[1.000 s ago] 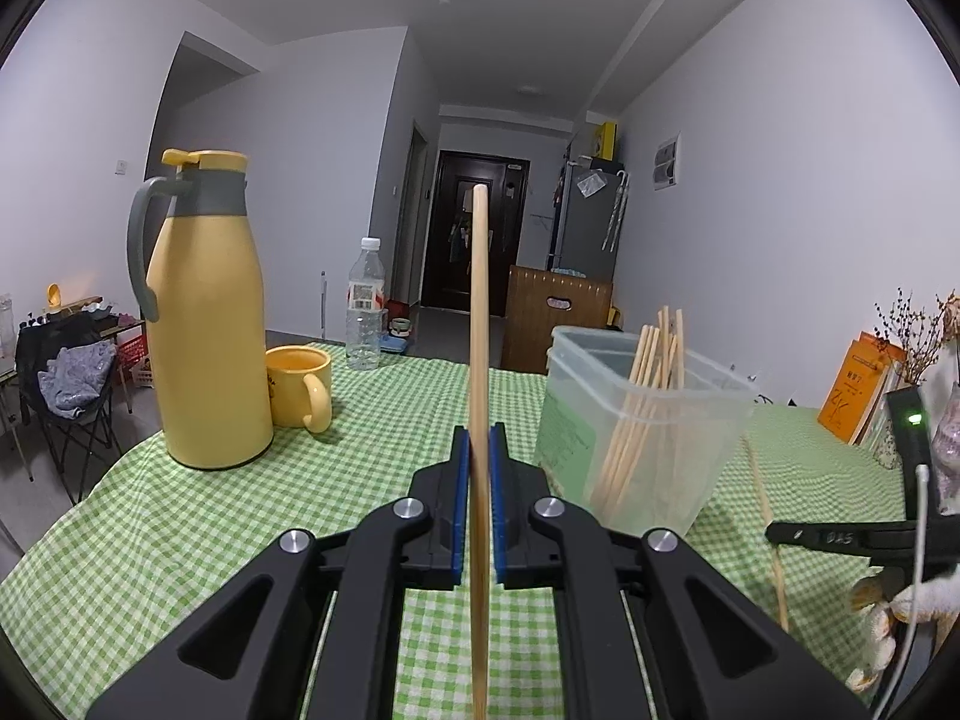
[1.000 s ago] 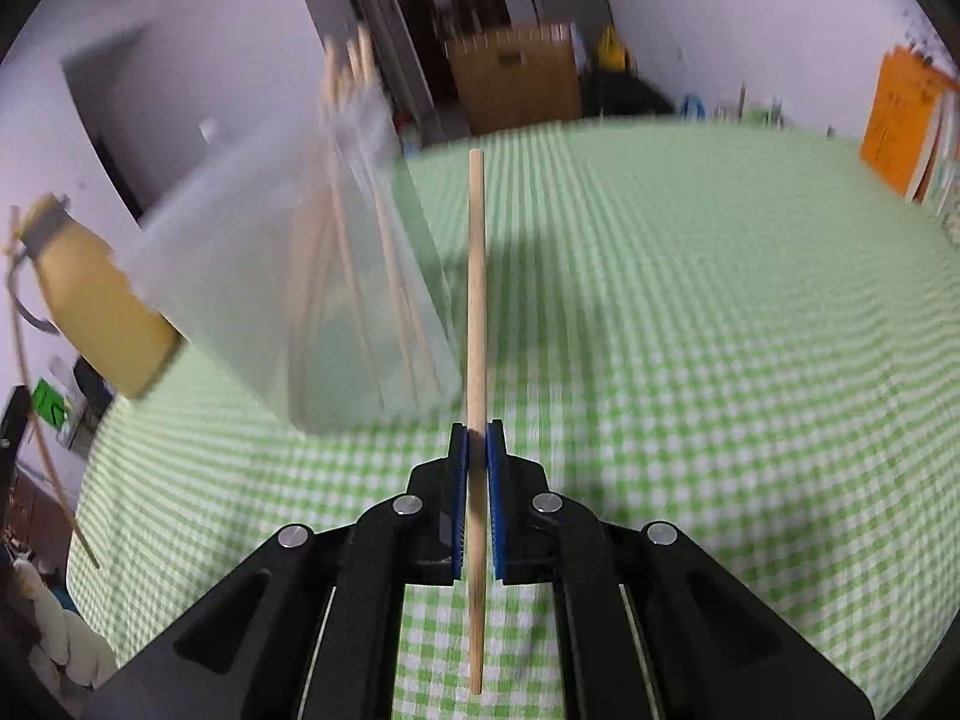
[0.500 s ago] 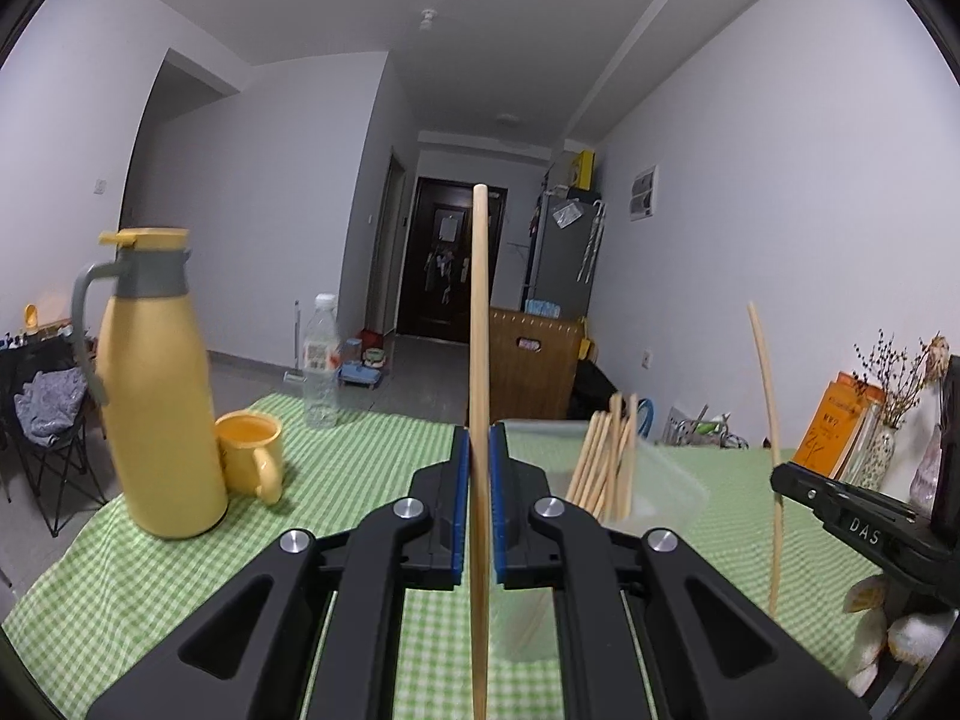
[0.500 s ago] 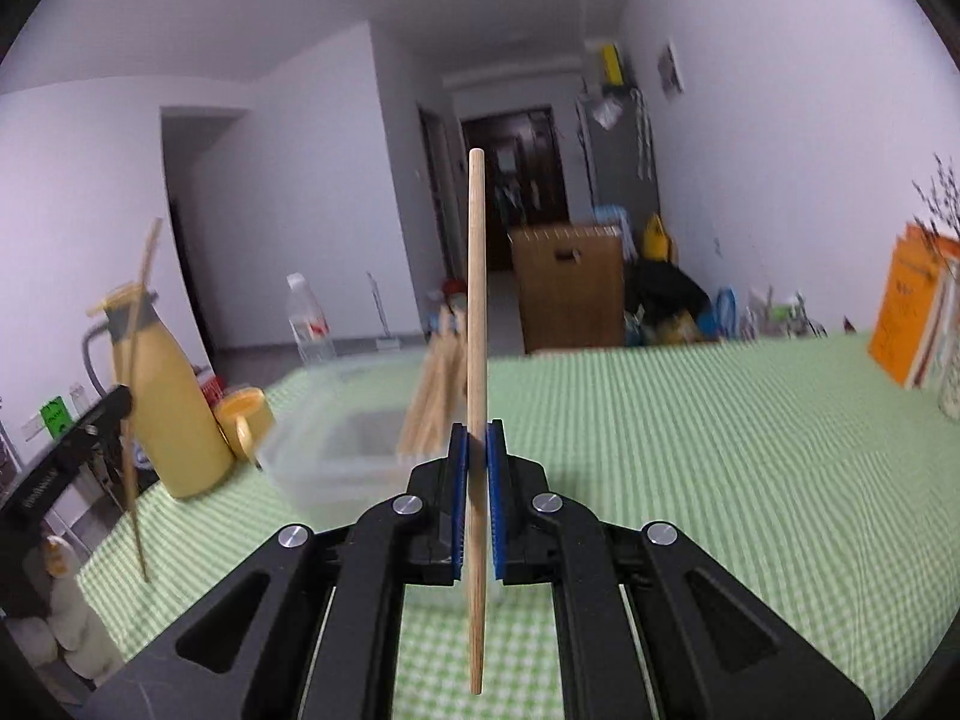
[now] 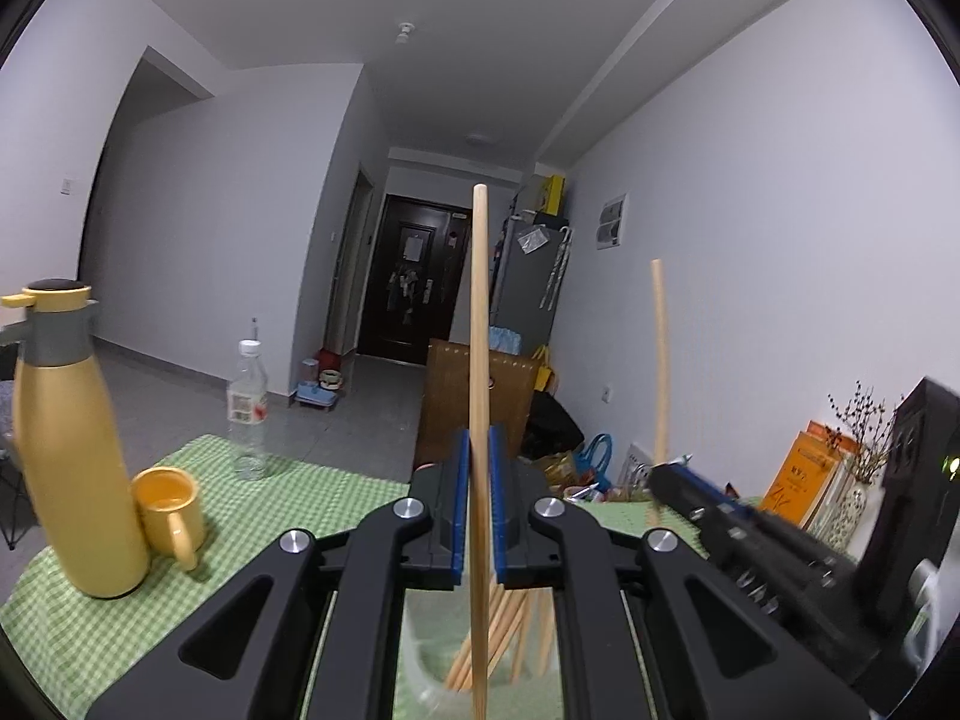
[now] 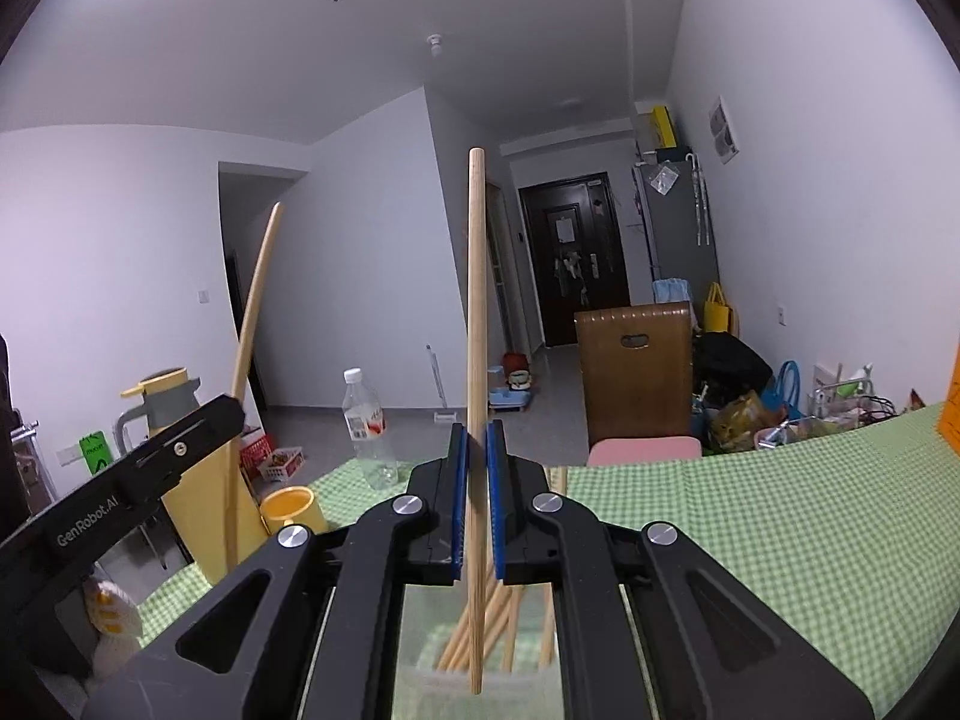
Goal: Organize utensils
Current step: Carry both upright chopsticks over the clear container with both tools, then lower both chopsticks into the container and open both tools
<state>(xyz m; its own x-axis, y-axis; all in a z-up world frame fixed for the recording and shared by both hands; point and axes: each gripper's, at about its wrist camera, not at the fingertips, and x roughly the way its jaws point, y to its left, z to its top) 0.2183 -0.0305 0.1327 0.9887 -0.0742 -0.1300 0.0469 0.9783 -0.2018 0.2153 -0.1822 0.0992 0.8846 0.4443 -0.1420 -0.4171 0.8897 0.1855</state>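
My left gripper [image 5: 478, 510] is shut on an upright wooden chopstick [image 5: 480, 360]. My right gripper [image 6: 477, 504] is likewise shut on a second upright chopstick [image 6: 475, 330]. Both hang above a clear plastic container [image 5: 420, 654] that holds several chopsticks [image 5: 498, 630]; in the right wrist view the container [image 6: 420, 660] and its chopsticks [image 6: 498, 618] sit under the fingers. The right gripper's body [image 5: 780, 546] and its chopstick [image 5: 660, 360] appear at the right of the left wrist view. The left gripper's body [image 6: 120, 492] and its chopstick [image 6: 252, 330] show at the left of the right wrist view.
A yellow thermos jug [image 5: 66, 450], a yellow mug [image 5: 165, 507] and a clear water bottle [image 5: 247, 414] stand on the green checked tablecloth [image 5: 90, 630] to the left. A wooden chair back [image 6: 636, 372] is behind the table. Orange books [image 5: 804, 480] stand at the right.
Both grippers have risen with their chopsticks, and the container now lies beneath the fingers. The right gripper tipped up from looking down at the table to nearly level.
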